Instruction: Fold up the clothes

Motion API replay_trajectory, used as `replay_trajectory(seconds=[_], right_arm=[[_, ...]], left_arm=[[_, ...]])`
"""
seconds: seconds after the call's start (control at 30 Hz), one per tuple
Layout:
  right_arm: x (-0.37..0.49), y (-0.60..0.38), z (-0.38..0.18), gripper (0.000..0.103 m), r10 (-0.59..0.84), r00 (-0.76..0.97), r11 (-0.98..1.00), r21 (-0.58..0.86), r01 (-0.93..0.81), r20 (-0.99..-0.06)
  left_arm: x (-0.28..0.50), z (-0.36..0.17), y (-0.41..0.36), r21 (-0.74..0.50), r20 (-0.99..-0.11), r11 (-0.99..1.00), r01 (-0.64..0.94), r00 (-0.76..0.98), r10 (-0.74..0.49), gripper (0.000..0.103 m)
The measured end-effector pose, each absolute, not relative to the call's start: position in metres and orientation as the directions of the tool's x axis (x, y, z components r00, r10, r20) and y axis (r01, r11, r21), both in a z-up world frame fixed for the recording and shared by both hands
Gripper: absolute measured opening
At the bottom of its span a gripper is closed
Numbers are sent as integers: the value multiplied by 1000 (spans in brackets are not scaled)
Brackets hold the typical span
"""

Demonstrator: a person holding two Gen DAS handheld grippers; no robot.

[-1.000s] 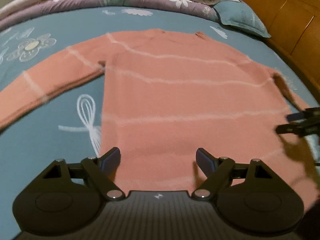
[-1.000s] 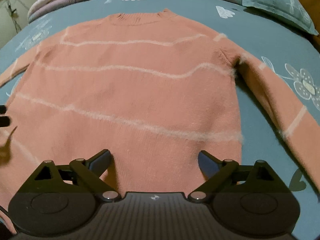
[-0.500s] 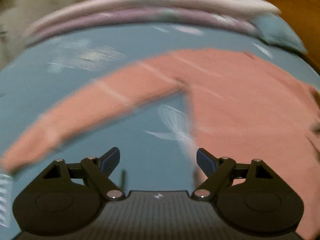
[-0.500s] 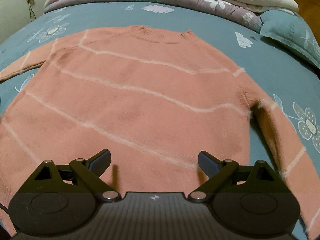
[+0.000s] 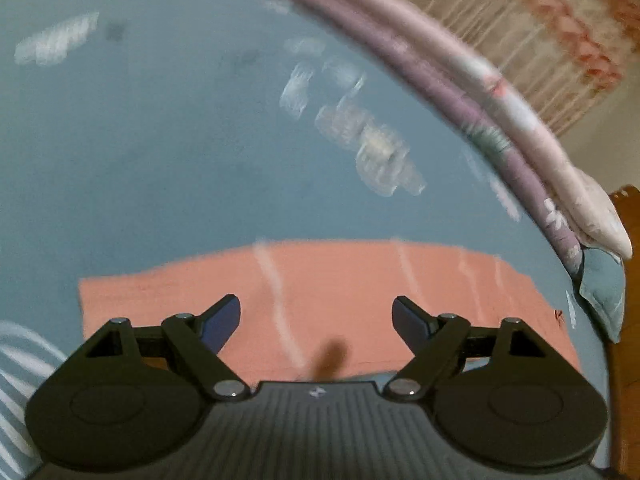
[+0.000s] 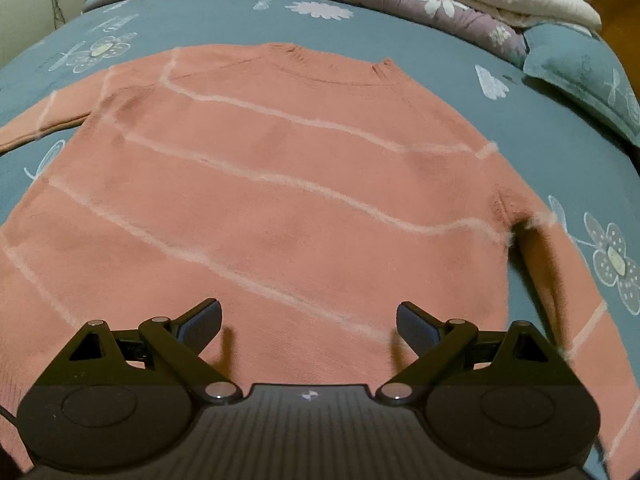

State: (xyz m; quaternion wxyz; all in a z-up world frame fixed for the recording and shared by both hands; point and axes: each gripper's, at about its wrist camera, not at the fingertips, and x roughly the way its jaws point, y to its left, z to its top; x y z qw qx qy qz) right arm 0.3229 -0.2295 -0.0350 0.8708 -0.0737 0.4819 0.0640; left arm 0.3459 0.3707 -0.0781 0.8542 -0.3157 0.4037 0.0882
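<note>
Sweater point(image 6: 280, 200) flat on the bed point(image 6: 540, 128), both grippers point(image 5: 316, 320) point(image 6: 308, 320) released and empty; a shallow pinch on the sleeve point(image 5: 320, 280) could slip.

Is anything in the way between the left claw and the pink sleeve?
Nothing visible. The left claw is open right above the sleeve, which lies flat on the blue bedsheet with nothing on top.

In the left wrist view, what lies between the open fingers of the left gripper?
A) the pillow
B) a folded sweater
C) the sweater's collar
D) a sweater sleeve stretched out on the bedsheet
D: the left gripper is open over a long pink sleeve lying flat on the blue bedsheet, ungrasped.
</note>
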Motion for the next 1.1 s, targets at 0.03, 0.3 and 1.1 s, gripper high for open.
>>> replay_trajectory(seconds=[0.03,0.3,1.1], right_arm=[[323,-227,-35,97,39,529,980,-72,-188,-847],[326,-225,-34,97,24,533,978,-90,-188,-846],[333,-213,-36,97,-20,555,969,-152,-194,-832]], left_arm=[[347,-80,375,-442,-753,795,-416,653,-78,77],[364,-55,367,-275,-763,881,-384,645,43,71],[407,-65,254,-65,-781,979,-194,620,71,87]])
